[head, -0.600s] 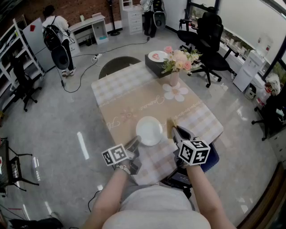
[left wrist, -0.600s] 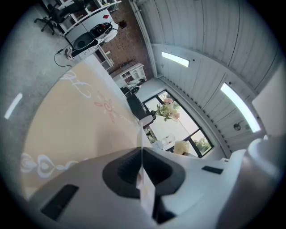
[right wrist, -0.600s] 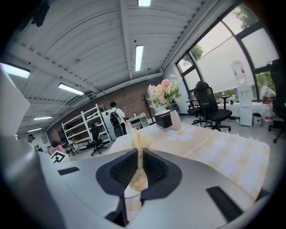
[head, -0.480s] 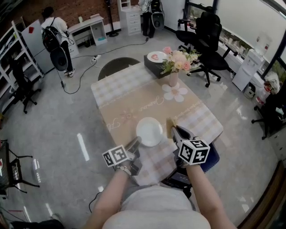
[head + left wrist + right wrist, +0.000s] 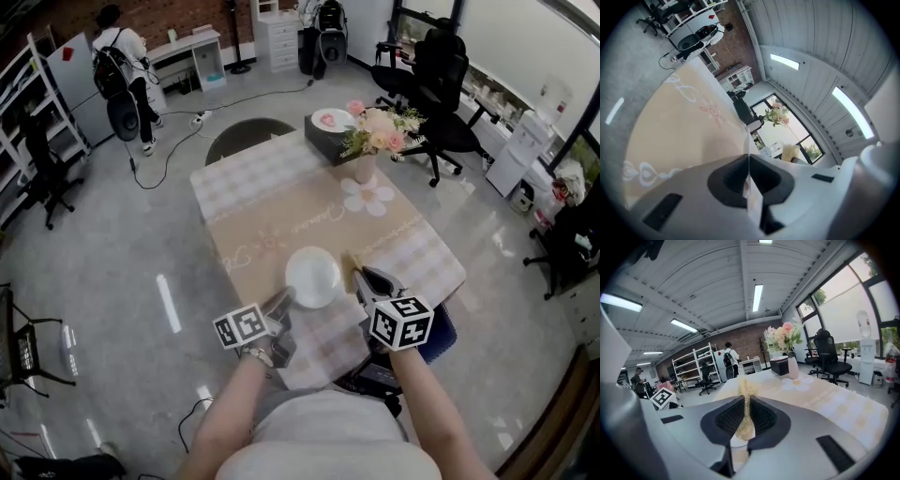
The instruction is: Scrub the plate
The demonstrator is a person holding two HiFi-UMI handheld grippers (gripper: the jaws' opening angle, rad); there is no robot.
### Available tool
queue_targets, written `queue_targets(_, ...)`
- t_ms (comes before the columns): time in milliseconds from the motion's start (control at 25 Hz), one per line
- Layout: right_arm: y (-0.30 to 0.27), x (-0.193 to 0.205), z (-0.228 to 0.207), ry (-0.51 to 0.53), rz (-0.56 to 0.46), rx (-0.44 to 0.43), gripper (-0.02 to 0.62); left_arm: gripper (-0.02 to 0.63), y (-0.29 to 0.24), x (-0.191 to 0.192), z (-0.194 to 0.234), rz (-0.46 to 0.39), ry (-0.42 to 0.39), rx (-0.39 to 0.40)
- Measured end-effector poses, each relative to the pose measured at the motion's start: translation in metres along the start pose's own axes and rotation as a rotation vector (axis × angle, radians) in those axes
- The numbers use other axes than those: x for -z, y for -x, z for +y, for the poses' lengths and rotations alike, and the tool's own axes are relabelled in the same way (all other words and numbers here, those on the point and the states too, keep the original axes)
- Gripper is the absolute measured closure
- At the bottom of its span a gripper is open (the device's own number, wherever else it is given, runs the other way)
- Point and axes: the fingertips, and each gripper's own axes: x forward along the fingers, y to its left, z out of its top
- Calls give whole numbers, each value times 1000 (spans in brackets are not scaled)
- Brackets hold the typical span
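Plate [image 5: 314, 273]: white, round, lying flat on the table [image 5: 281, 211] near its front edge. Its near-left rim sits between the jaws of the left gripper [image 5: 284, 300]. In the left gripper view the rim shows edge-on as a thin white line running straight out from between the pads. Jaws are closed tight on it, with no gap visible either side. The rest of the plate extends ahead and to the right of those jaws.

Right gripper [image 5: 361, 278]: jaws clamped on a scrubber [image 5: 746, 397], pale yellow and fibrous, standing upright between the pads with its tip poking out above them. In the head view the scrubber lies just beside the plate's right rim. I cannot tell whether they touch.

The two grippers flank the plate, left one on its near-left side and right one on its right.

Ahead of both sets of jaws a beige runner with a flower print stretches across the checked tablecloth. Well beyond the right jaws, toward the far edge, a pink vase [image 5: 365, 166] holds pale pink flowers [image 5: 378, 127]. A dark box [image 5: 328, 139] stands just behind it.
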Motion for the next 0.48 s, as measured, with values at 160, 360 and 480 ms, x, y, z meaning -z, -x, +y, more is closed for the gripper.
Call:
queue_targets(160, -4, -4, 1, 7, -9, -23, 557, 589, 0, 2, -2, -3, -24, -6)
queue_targets(360, -11, -17, -1, -19, -28, -54, 557, 589, -2, 3, -4, -5, -47, -7)
queue_targets(480, -18, -25, 2, -21, -21, -80, 557, 589, -2, 3, -4, -7, -46, -12)
